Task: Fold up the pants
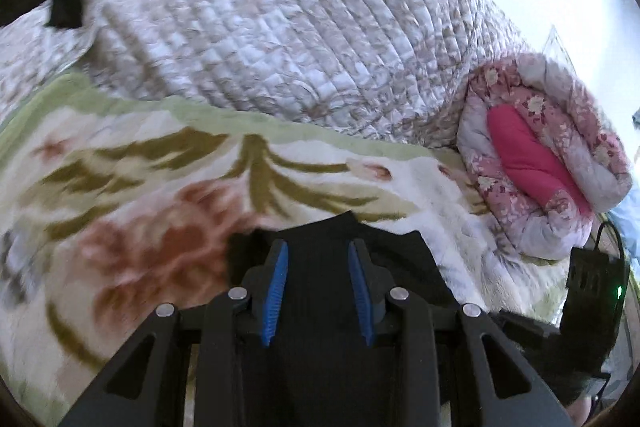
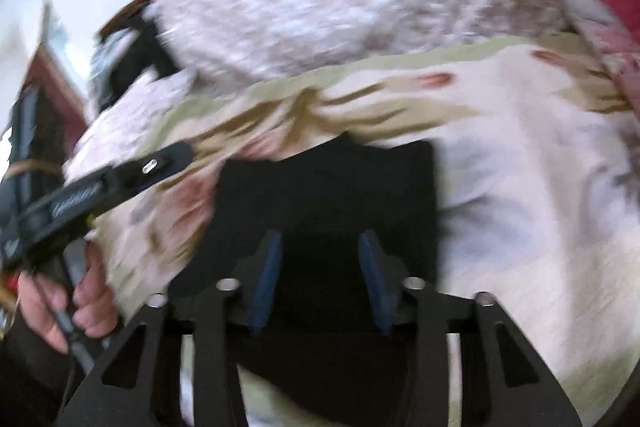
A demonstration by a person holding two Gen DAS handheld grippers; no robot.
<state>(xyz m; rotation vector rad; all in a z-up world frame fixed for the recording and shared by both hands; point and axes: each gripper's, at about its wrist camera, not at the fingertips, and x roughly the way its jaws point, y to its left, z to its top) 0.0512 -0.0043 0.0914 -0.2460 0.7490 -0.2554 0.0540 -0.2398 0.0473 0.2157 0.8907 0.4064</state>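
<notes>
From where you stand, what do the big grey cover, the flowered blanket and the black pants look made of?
Grey cover: quilted cloth, matte; stitched ridges cross it.
Flowered blanket: plush fleece, it seems; soft fuzzy nap, printed leaves and blooms.
Black pants: dark matte fabric, perhaps a knit; faint ribbing shows in the left wrist view, but blur leaves it open.

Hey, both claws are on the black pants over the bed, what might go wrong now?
Judging by these views:
1. The black pants bunch between the right claw pads, so the fold may come out uneven.
2. The plush floral blanket underneath could drag and wrinkle the fabric.
3. The left claw holds only an edge, which might slip.
</notes>
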